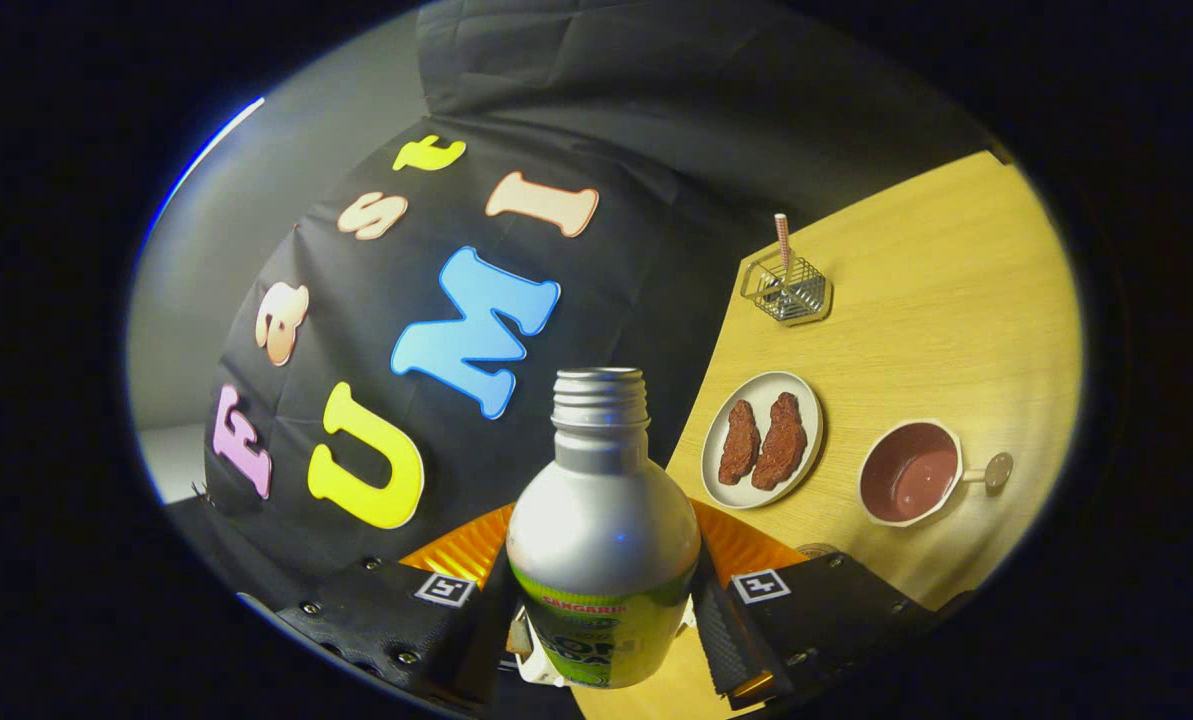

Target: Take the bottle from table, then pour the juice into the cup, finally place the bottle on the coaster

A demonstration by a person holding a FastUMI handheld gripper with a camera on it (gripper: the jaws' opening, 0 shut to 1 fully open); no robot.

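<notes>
The gripper [601,615] is clamping both fingers against the sides of the silver metal bottle [601,530], lifted clear of the wooden table [956,300] and uncapped. Its green label is seemingly reading "Sangaria", partly hidden. Beyond the fingers, a maroon-lined cup [911,472] is sitting beside an oval plate [762,440].
</notes>
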